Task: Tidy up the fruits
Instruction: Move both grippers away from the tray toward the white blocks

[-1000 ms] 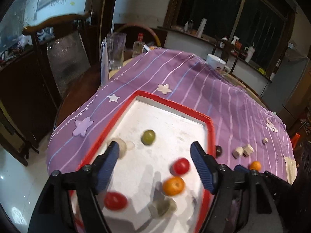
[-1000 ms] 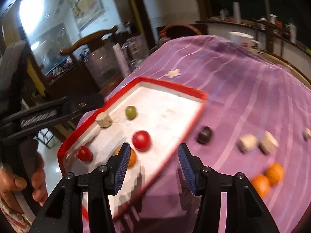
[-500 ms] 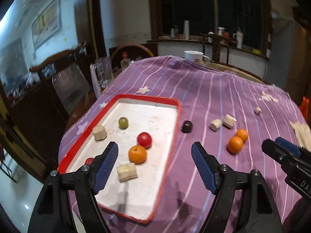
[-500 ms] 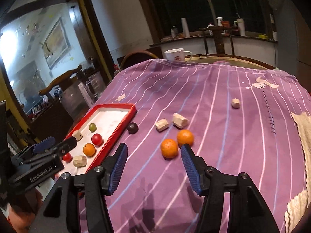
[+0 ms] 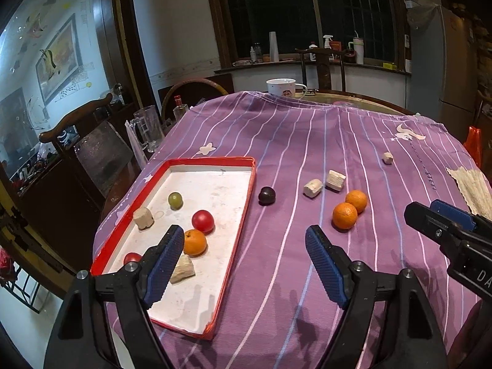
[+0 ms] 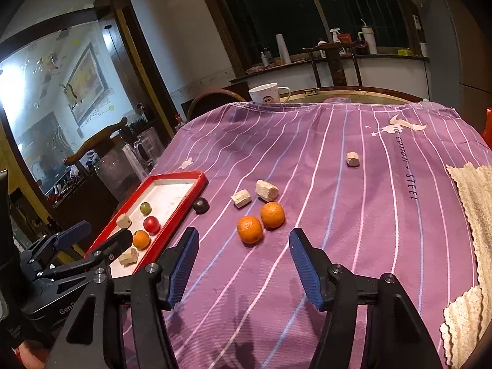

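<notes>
Both views have swung off the tray and out over the cloth since a second ago: the left gripper [image 5: 243, 261] was right above the red-rimmed tray [image 5: 212, 162] with fruit between its fingers, now the tray sits to its left and bare purple striped tablecloth [image 5: 307, 141] shows between the blue pads. Left jaws opening, wide apart, nothing between them, nothing held. Right gripper [image 6: 243, 263] jaws also opening, empty, hovering over cloth just short of two oranges [image 6: 250, 229] [image 6: 272, 214] that lie touching each other on the tablecloth, outside the tray. Dark plum [image 5: 266, 195] on the cloth just beside the tray's right rim, not in it. In the tray: green fruit [image 5: 175, 200], red fruit [image 5: 203, 221], an orange [image 5: 194, 242] touching the red one, a second red fruit [image 5: 132, 257] near the front left corner, partly hidden by the left finger, plus two pale chunks [image 5: 143, 217] [image 5: 183, 269]. Two more pale chunks [image 5: 313, 188] [image 5: 335, 180] side by side on the cloth behind the oranges, a smaller one [image 5: 387, 157] well apart further back. White mug [image 5: 281, 87] at the far table edge. Beige knitted cloth [image 6: 473, 190] on the right edge of the table. Can't tell what the pale chunks are.
</notes>
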The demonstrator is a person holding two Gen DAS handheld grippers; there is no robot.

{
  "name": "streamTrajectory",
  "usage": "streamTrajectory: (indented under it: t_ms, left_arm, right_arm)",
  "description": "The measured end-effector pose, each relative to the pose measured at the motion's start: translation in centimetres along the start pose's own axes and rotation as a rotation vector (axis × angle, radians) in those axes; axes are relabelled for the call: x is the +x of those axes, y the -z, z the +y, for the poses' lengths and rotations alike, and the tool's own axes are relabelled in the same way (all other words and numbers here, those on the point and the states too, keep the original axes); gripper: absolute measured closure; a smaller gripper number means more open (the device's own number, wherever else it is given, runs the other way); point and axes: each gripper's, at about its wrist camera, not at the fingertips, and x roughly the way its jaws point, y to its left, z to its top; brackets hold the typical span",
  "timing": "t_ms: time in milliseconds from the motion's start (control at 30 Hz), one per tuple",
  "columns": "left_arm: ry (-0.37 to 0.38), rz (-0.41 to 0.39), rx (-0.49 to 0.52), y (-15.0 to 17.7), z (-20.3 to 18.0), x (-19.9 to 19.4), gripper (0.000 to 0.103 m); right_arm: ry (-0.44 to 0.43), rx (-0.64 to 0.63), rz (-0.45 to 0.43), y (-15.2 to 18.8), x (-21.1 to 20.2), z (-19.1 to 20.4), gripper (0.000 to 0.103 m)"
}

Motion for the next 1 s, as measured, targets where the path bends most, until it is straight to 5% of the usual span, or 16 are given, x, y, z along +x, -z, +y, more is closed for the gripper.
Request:
streamTrajectory:
  t_ms: [333, 600, 1000]
  left_arm:
    - [0.043, 0.058, -0.036, 0.4, 0.8, 2.0, 0.022]
    - [0.147, 0.150, -0.111, 1.2, 1.6, 4.7, 0.022]
    - [0.200, 0.161, -0.116, 1.1, 1.5, 6.0, 0.022]
  right_arm:
    - [0.014, 0.008, 0.038, 0.3, 1.3, -0.8, 0.036]
    - [0.116, 0.007, 0.107, 0.5, 2.1, -4.1, 0.036]
    - [0.134, 0.047, 0.181, -3.3, 5.6, -8.1, 0.036]
